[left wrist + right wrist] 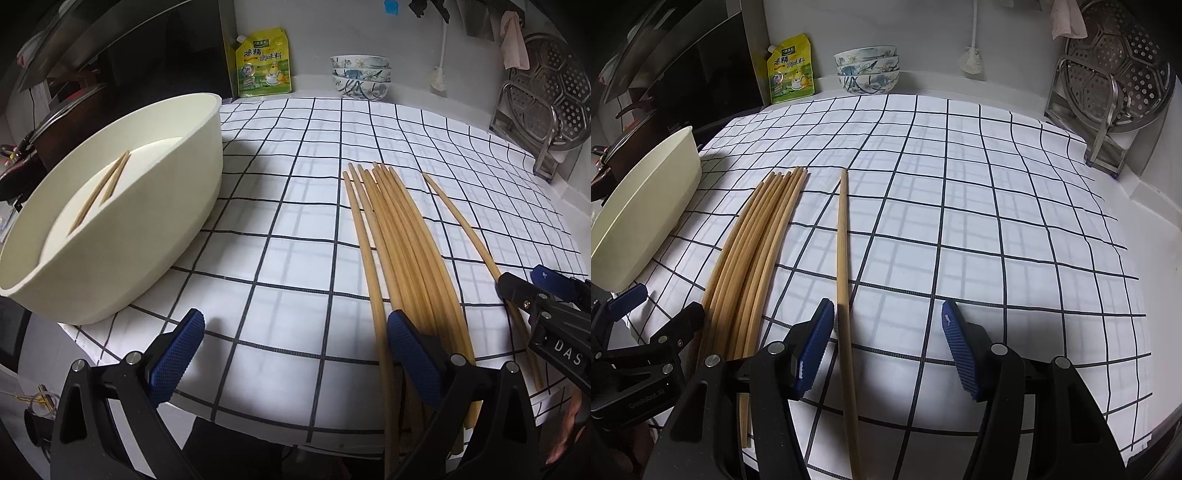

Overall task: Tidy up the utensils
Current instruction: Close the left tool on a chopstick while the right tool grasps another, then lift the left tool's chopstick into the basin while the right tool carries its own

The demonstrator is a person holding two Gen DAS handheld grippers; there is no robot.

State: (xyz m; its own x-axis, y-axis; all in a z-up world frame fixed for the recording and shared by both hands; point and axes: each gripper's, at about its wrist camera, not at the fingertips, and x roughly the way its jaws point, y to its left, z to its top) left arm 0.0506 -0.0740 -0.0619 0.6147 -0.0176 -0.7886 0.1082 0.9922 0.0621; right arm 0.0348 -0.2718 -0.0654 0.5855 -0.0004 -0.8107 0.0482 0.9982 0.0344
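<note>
Several wooden chopsticks lie in a bundle on the checked cloth; they also show in the right wrist view. One single chopstick lies apart to their right, also seen in the left wrist view. A cream oval tub at the left holds two chopsticks. My left gripper is open and empty, its right finger beside the bundle's near ends. My right gripper is open, with the single chopstick lying between its fingers near the left one.
A white cloth with black grid covers the counter. At the back stand a yellow seasoning pouch and stacked patterned bowls. A metal rack with a perforated steamer plate is at the back right. A dark stove area lies left.
</note>
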